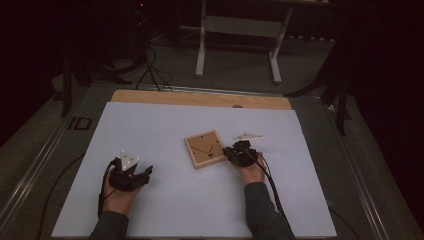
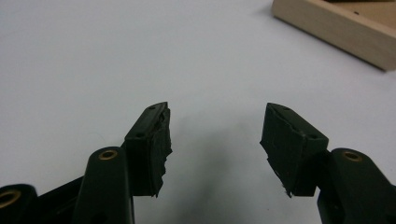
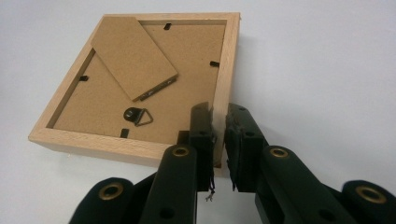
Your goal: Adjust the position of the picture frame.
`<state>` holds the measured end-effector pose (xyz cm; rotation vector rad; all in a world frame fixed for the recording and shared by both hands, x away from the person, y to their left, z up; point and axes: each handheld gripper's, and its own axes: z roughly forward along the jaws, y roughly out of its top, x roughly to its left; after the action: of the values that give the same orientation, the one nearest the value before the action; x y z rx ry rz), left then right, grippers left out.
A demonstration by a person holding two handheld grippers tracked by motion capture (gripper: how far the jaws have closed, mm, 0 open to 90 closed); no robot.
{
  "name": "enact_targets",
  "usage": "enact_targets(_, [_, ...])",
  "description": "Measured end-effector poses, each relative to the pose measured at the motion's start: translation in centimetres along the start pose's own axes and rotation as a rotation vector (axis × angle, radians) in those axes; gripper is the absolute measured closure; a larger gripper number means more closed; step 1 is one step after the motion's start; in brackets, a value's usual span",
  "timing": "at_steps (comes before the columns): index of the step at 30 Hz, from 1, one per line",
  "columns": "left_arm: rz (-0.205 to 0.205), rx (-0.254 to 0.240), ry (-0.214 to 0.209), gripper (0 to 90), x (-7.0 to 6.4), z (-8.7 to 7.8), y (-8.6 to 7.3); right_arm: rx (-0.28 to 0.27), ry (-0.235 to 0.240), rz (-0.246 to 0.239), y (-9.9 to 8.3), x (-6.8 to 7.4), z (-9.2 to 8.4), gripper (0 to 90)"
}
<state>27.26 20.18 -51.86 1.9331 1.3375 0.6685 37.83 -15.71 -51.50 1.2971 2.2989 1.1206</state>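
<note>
Right gripper clamped on the picture frame's side rail; frame not yet lifted or opened.

The picture frame (image 3: 140,88) lies face down near the middle of the white worktop (image 1: 165,210), its cardboard backing, folded stand and hanging ring all facing up. The right gripper (image 3: 219,126) has its fingers (image 3: 201,128) pinched on the near side rail, one inside the frame and one outside, so the grasp looks made. The frame sits flat on the worktop and the small black clips on the backing appear untouched, so any lifting, turning or opening is, I judge, yet to come. The left gripper (image 2: 215,140) rests well apart at the left, fingers spread and holding nothing.
</note>
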Motion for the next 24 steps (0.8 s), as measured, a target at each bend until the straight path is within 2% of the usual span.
enact_targets(5, [-0.001,0.000,0.000,41.9,0.0,0.0,0.0,0.018,0.065,-0.078,0.0,1.0,0.1,81.3])
enact_targets(8, [-0.002,0.000,0.000,41.9,0.1,-0.1,0.0,0.027,0.066,-0.080,-0.1,1.3,0.0,80.3])
enact_targets(12, [-0.006,-0.002,0.003,41.9,0.2,-0.1,0.0,0.012,0.066,-0.074,-0.2,1.6,-0.6,77.6])
enact_targets(13, [-0.005,-0.001,0.002,41.9,0.3,-0.1,0.0,0.000,0.089,-0.080,-0.2,2.0,-1.1,78.1])
enact_targets(14, [-0.006,0.000,0.002,41.9,0.2,-0.1,0.0,0.000,0.089,-0.080,-0.2,2.0,-1.1,78.1])
enact_targets(17, [-0.002,-0.001,0.002,41.9,0.2,-0.1,0.0,0.002,0.083,-0.149,-0.4,3.2,-2.0,89.5])
enact_targets(20, [-0.001,0.000,0.002,41.9,0.2,-0.1,0.0,0.021,0.095,-0.188,-0.9,3.8,-2.2,89.7])
enact_targets(21, [-0.003,-0.002,0.002,41.9,0.2,-0.1,0.0,0.021,0.095,-0.188,-0.9,3.8,-2.2,89.7])
enact_targets(24, [-0.007,-0.002,0.003,41.9,0.2,-0.1,0.0,0.051,0.099,-0.219,-1.9,4.1,-2.1,89.7])
